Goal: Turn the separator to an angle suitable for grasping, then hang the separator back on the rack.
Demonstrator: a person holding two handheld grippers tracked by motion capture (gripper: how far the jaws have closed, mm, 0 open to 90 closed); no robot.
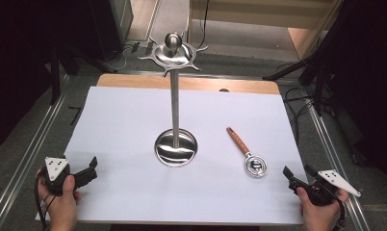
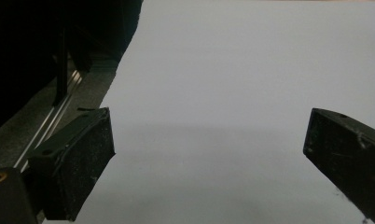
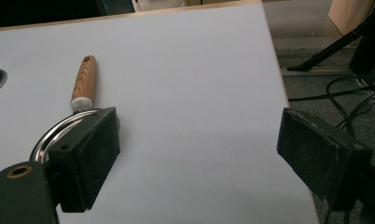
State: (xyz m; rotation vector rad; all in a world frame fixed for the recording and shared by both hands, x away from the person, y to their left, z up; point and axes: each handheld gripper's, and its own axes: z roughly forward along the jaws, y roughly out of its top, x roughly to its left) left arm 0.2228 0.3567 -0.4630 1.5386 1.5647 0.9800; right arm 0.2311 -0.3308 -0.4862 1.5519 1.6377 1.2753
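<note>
Gaping: both tongs, left (image 1: 92,163), right (image 1: 297,171); wood-handled round steel strainer (image 1: 248,155) untouched

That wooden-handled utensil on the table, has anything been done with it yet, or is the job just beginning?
Just beginning, it seems. The utensil lies flat on the white table, right of the metal stand. Nothing is in hand: the left gripper and right gripper are open and empty near the front edge. Picking it up remains, perhaps to hang it.
</note>
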